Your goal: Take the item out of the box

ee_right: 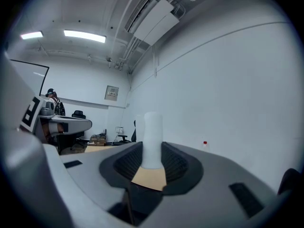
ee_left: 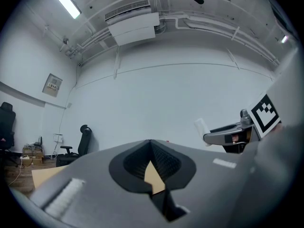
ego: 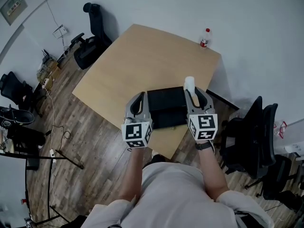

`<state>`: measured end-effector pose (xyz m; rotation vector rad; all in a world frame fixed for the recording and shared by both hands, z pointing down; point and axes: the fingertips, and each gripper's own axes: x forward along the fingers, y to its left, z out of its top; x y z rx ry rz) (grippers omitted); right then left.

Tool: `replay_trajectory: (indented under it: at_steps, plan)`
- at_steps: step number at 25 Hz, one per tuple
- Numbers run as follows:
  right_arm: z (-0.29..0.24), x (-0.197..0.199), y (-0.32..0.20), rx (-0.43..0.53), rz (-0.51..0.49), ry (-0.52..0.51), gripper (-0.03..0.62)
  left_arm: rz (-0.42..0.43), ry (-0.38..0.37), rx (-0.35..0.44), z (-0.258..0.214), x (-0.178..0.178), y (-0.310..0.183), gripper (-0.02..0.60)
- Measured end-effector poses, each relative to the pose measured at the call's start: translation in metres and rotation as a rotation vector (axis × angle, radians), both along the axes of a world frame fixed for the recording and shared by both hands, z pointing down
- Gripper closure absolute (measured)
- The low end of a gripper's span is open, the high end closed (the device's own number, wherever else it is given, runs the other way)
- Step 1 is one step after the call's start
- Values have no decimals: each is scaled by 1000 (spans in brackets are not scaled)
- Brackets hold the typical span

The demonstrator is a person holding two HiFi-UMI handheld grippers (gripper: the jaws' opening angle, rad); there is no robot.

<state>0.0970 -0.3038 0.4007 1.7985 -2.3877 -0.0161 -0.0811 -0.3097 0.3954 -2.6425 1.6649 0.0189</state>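
Observation:
A black box (ego: pixel 166 109) lies open on the wooden table (ego: pixel 137 56) near its front edge. Above the box's right end, my right gripper (ego: pixel 192 90) is shut on a white cylindrical item (ego: pixel 189 83), which stands upright between the jaws. In the right gripper view the white item (ee_right: pixel 152 139) rises from between the gripper's (ee_right: pixel 153 151) ribbed pads. My left gripper (ego: pixel 141 96) hovers over the box's left end. Its jaws (ee_left: pixel 151 144) meet at the tips with nothing between them. From the left gripper view, the right gripper (ee_left: pixel 228 136) shows with the white item (ee_left: pixel 201 126).
A clear bottle with a red cap (ego: pixel 204 38) stands at the table's far right corner. Black office chairs are at the back left (ego: pixel 92 34) and close on the right (ego: pixel 254 137). Cables and a stand sit on the floor at the left (ego: pixel 52 146).

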Motion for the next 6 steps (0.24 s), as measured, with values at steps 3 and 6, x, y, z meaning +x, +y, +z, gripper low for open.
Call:
replay_trajectory:
  at_steps: [3,6]
  plan:
    - [1,-2,-2,0,5,11,462,14,6,-5,3,0,-2,575]
    - [4,-7,-5,-2,4,22,462,23,10,-12,7,-1,-5,575]
